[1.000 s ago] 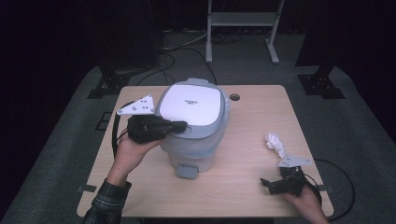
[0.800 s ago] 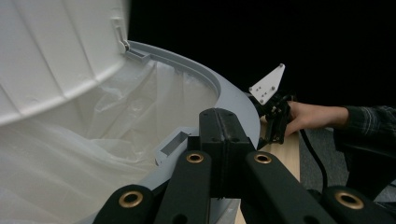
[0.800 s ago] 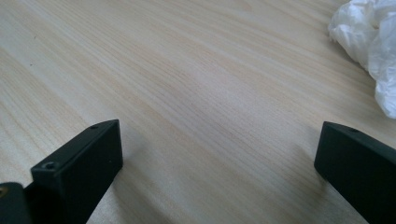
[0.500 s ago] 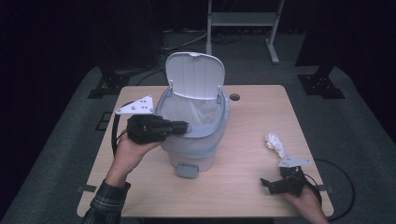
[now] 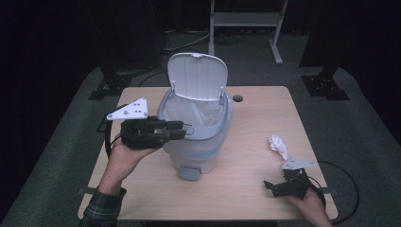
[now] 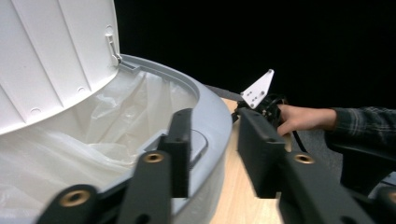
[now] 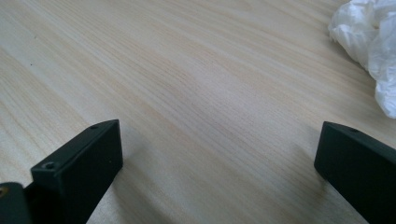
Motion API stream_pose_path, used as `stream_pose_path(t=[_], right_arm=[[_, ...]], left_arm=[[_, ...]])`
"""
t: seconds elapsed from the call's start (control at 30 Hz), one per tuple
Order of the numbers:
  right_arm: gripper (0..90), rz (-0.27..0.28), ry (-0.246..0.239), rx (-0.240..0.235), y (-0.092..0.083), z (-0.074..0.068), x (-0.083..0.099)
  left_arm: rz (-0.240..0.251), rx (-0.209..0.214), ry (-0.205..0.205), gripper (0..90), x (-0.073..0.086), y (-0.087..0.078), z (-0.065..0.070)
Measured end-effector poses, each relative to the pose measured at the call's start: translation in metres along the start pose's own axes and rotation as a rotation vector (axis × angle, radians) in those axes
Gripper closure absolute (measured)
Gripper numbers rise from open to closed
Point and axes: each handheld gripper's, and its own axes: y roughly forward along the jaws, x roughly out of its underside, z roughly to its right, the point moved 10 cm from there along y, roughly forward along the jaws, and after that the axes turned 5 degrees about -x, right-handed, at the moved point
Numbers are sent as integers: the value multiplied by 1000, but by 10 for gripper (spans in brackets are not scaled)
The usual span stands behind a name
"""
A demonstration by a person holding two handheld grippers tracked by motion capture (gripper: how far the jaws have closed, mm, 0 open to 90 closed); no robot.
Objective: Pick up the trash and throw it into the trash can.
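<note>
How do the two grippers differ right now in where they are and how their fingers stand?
The left gripper is raised at the bin's rim, its fingers astride that rim and just opened a little; the right gripper sits low over the table near the crumpled tissue. The left's fingers stand closer together; the right's gape wide with bare wood between them. Both are black, hand-held and grip nothing.

1. Your pale grey plastic waste bin (image 5: 194, 137) has a smooth, faintly glossy rim; its raised white plastic lid (image 5: 197, 75) is ribbed inside.
2. The thin translucent plastic liner bag (image 6: 107, 130) looks crinkled and shiny.
3. The light wooden tabletop (image 7: 187, 93) shows fine matt grain.
4. The crumpled white paper wad (image 5: 279, 146) looks soft and matt.
5. Your left gripper (image 6: 210, 154) has matt black jaws.
</note>
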Motion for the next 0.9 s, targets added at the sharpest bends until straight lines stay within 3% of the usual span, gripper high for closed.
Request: stream_pose_path(t=[0.3, 0.43, 0.67, 0.9], right_arm=[[0, 0, 0, 0, 0, 0, 0], [0, 0, 1, 0, 0, 0, 0], [0, 0, 0, 0, 0, 0, 0], [0, 0, 0, 0, 0, 0, 0]], left_arm=[[4, -37, -3, 417, 10, -16, 9], [-7, -57, -8, 366, 22, -27, 14], [-24, -119, -10, 263, 43, -38, 14], [-21, -197, -20, 172, 62, -44, 6]])
